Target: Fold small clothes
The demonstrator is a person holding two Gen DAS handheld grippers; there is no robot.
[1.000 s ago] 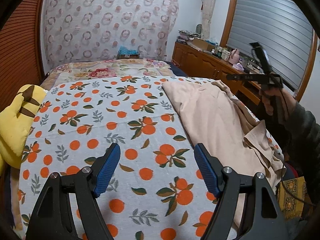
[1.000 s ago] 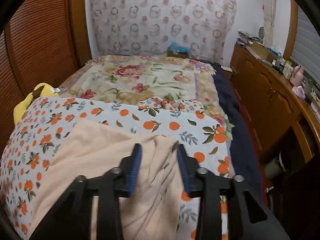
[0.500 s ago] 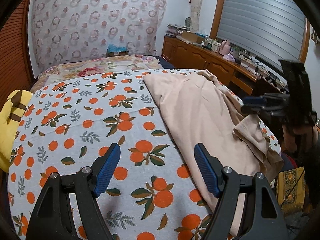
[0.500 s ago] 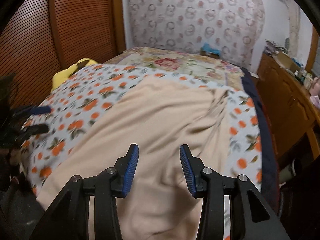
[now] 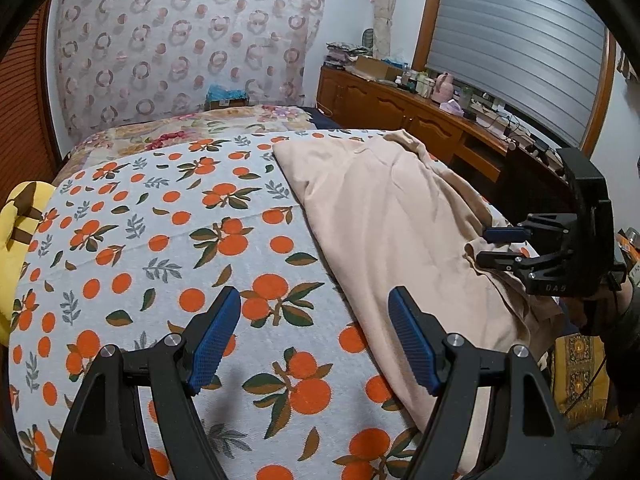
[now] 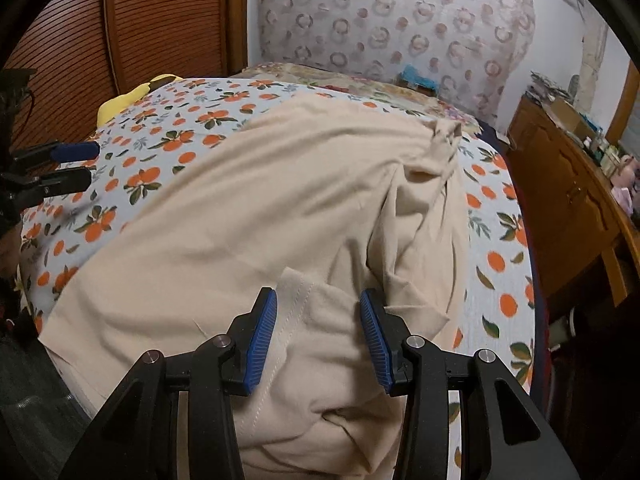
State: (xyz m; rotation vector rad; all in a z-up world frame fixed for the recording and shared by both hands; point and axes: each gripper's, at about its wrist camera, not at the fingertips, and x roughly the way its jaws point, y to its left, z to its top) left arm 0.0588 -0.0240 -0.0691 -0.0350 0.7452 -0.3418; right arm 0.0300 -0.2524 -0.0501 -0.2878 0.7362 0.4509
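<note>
From my left wrist camera, my left gripper [image 5: 314, 336] hangs above the bed with its jaws wide apart, nothing between them. Below it is the orange-print sheet [image 5: 168, 240] that covers the bed. The beige garment [image 5: 392, 232] lies along the bed's right side, stretching from the near right edge toward the far end, with its near part rumpled at the edge. My right gripper [image 5: 486, 246] shows at the right edge of the bed, just over that rumpled cloth, jaws apart. A yellow plush [image 5: 16, 240] sits at the bed's left edge. A wooden dresser [image 5: 400, 108] stands beyond the right side.

From my right wrist camera, my right gripper [image 6: 318, 334] has its jaws apart over a stitched hem of the garment [image 6: 248, 208]; the cloth shows between the fingers, but I cannot tell whether either pad touches it. The garment spreads wide across the sheet [image 6: 496, 240], bunched into folds toward the right. My left gripper [image 6: 78, 166] shows at the far left, jaws apart, above the sheet and clear of the garment.
</note>
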